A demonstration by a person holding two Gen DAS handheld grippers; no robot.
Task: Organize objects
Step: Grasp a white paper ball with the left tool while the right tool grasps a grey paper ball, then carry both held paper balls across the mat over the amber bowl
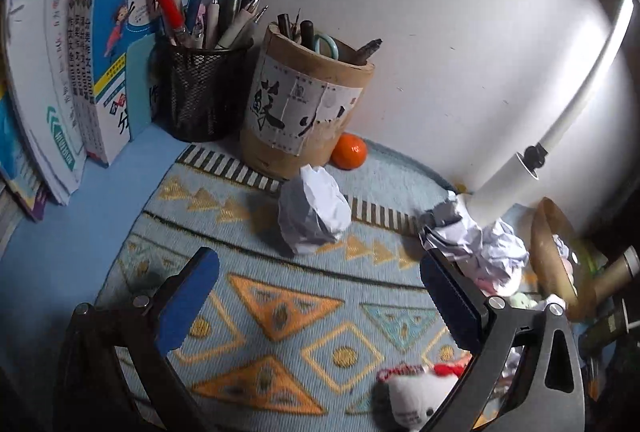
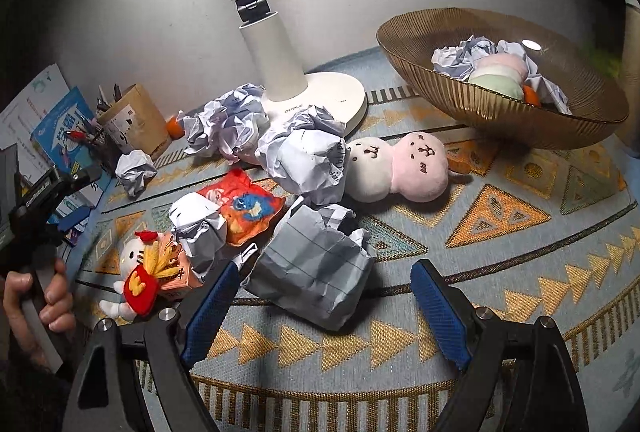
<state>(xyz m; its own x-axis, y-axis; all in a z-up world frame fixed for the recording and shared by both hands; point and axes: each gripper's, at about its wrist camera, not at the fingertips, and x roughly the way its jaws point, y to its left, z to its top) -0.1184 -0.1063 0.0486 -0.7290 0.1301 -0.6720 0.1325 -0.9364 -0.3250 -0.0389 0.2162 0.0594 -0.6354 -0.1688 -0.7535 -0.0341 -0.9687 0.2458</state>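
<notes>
A cluttered desk under a patterned mat (image 2: 520,272), seen from two handheld grippers. The right gripper (image 2: 320,308) has its jaws released and spread wide, nothing between them. Just ahead of them, a little toward the left jaw, lies a flattened wad of lined paper (image 2: 316,272), which looks like the next thing to collect. To take it well, the jaws should likely slide forward until they straddle the wad, then close across its thick middle, since the loose edges would crumple and slip.

Beyond that wad sits a bigger paper ball (image 2: 304,160), with a pink and white plush toy (image 2: 400,168) to its right. A lamp base (image 2: 320,100) stands further back. A brown ribbed bowl (image 2: 480,104) lies ahead and to the right of the jaws, already holding paper and soft toys, so it seems the likely drop spot. Left of the left jaw crowd a small cat doll (image 2: 136,268), an orange snack packet (image 2: 244,212) and another paper ball (image 2: 200,228); these could be nudged on a wide approach.

The left gripper (image 1: 320,296) also hangs open and empty. A crumpled paper ball (image 1: 312,216) rests ahead of its jaws, an orange (image 1: 349,151) and two pen holders (image 1: 304,104) beyond. A person's hand (image 2: 36,296) grips its handle.
</notes>
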